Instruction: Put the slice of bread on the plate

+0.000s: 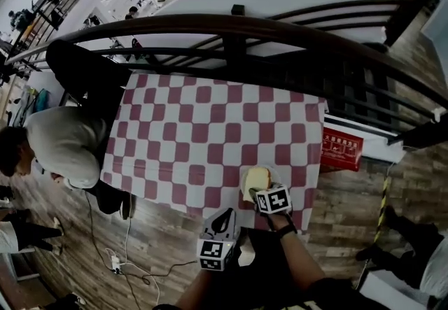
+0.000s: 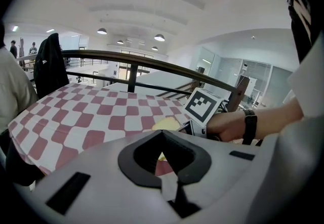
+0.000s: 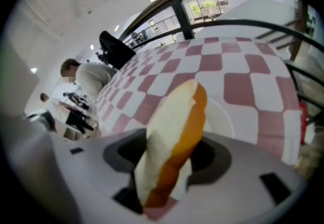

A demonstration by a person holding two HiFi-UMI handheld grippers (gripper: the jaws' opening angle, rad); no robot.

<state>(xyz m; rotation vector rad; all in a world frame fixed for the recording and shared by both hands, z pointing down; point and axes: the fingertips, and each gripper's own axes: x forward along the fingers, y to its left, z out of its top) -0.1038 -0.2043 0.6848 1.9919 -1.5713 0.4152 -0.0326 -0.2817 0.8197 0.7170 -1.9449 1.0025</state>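
Observation:
A slice of bread (image 1: 255,178) with an orange crust stands on edge over the white plate (image 1: 274,177), near the front edge of the red-and-white checked table (image 1: 203,127). My right gripper (image 1: 257,193) points steeply down at it. In the right gripper view the bread (image 3: 174,137) rises between the jaws of the right gripper (image 3: 169,160), with dark gaps on both sides, and the plate (image 3: 221,117) lies just behind. My left gripper (image 1: 225,216) hangs before the table edge, shut and empty. The left gripper view shows the bread (image 2: 164,123) past the left gripper's (image 2: 163,154) tips.
A person in a grey top (image 1: 66,144) sits at the table's left side, with a dark jacket (image 1: 80,71) on a chair behind. A dark curved railing (image 1: 231,29) runs along the far side. A red sign (image 1: 341,150) stands to the right, and cables (image 1: 115,259) lie on the wooden floor.

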